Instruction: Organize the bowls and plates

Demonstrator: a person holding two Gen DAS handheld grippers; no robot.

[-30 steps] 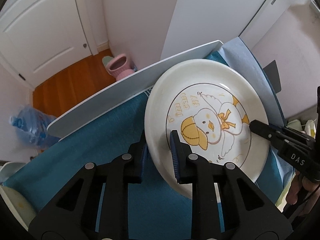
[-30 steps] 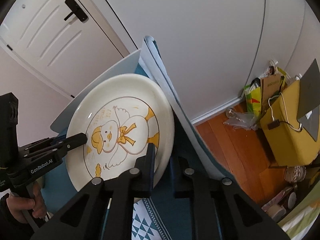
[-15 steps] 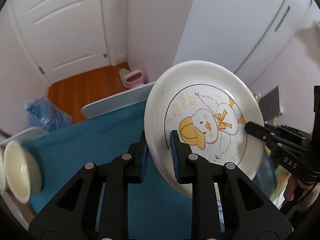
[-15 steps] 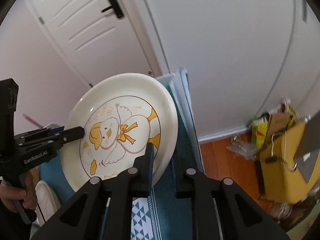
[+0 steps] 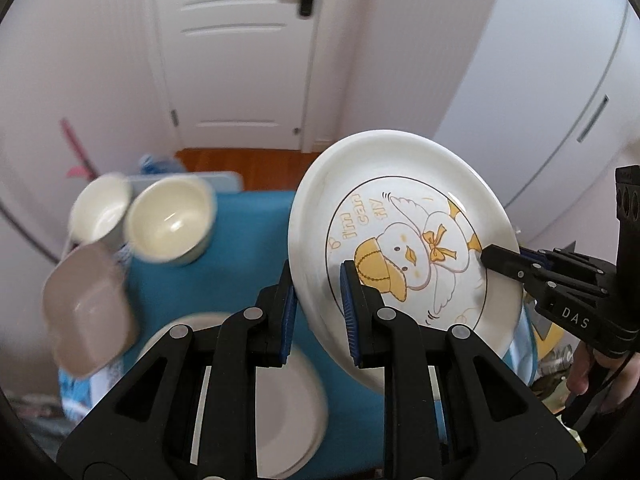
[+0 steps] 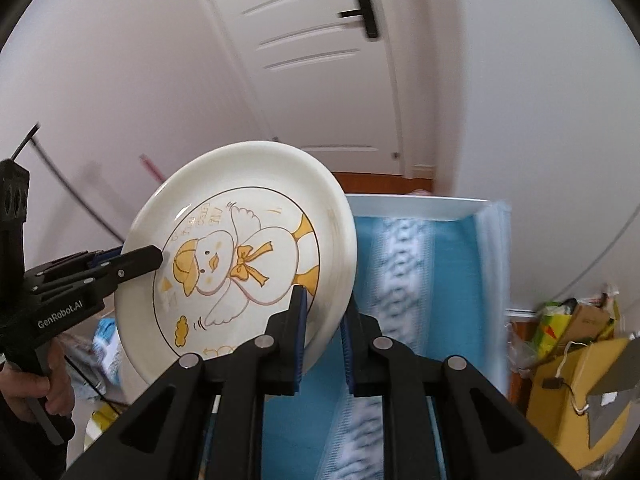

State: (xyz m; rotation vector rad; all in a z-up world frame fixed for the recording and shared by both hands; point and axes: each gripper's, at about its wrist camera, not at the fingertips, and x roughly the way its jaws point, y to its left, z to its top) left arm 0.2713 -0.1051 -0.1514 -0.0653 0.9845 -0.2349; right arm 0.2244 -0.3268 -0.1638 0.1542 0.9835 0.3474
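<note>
A white plate with a yellow duck drawing (image 5: 404,236) is held in the air, tilted, by both grippers. My left gripper (image 5: 318,304) is shut on its near rim. My right gripper (image 6: 324,328) is shut on the opposite rim, and the plate fills the middle of the right wrist view (image 6: 240,264). Below, on the blue cloth (image 5: 248,224), stand two cream bowls (image 5: 170,222), a brown squarish dish (image 5: 90,308) and a white plate (image 5: 288,408).
A white door (image 5: 240,52) and pale walls are behind the table. A white tray (image 6: 416,208) lies at the far edge of the cloth. A yellow box (image 6: 576,392) and bags sit on the wooden floor at right.
Both grippers have swung the duck plate to the left over the table; the bowls, brown dish and white plate have come into the left wrist view.
</note>
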